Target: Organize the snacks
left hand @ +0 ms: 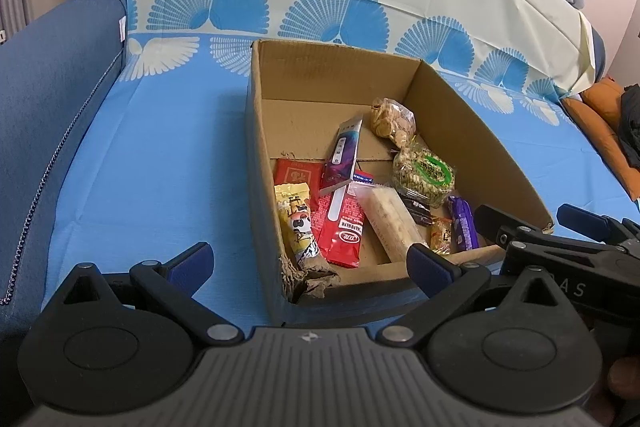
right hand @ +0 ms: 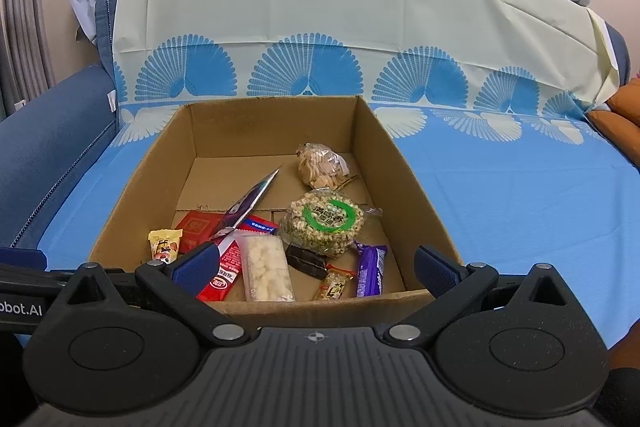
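In the cardboard box (right hand: 404,163), snack packets (right hand: 326,223); both grippers' jaws spread wide, empty.

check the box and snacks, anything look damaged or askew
Yes. The cardboard box has a torn, crumpled near-left corner with ragged cardboard curling inward. Inside, the purple carton stands tilted, propped on the red packets instead of lying flat. The other snacks lie loose but look intact.

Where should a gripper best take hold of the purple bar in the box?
Probably across the narrow width of the purple bar, at mid-length, coming straight down from above. It lies flat on the box floor near the front right corner, its long sides fairly free.
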Tool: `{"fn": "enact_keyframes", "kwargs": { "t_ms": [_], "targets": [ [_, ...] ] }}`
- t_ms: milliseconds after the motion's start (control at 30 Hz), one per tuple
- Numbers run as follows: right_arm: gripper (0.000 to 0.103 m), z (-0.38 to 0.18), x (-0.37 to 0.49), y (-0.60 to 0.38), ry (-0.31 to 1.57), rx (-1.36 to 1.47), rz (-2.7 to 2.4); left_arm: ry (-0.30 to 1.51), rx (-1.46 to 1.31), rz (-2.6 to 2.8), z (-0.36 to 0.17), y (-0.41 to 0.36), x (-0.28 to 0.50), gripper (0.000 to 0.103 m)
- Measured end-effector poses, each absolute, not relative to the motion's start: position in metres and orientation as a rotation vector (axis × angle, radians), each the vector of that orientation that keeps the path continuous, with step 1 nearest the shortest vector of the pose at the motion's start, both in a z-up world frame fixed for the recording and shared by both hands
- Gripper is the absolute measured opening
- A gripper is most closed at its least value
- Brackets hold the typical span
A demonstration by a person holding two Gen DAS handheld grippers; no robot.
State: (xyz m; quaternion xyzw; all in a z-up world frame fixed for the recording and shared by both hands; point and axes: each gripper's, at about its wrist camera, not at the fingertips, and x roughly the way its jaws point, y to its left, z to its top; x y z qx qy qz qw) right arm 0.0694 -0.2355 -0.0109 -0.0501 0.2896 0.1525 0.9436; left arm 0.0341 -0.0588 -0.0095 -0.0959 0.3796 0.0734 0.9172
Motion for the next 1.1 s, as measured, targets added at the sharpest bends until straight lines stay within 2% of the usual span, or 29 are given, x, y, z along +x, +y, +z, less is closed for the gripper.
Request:
{"fn": "enact_keyframes", "kwargs": {
  "t_ms": [1100],
  "targets": [
    [0.102, -0.0124, 0.0703, -0.2366, 0.597, -0.098, 0.306, 0.787, -0.211, 0.144, -0.0111, -0.0597, 0.0348, 0.103]
  ]
}}
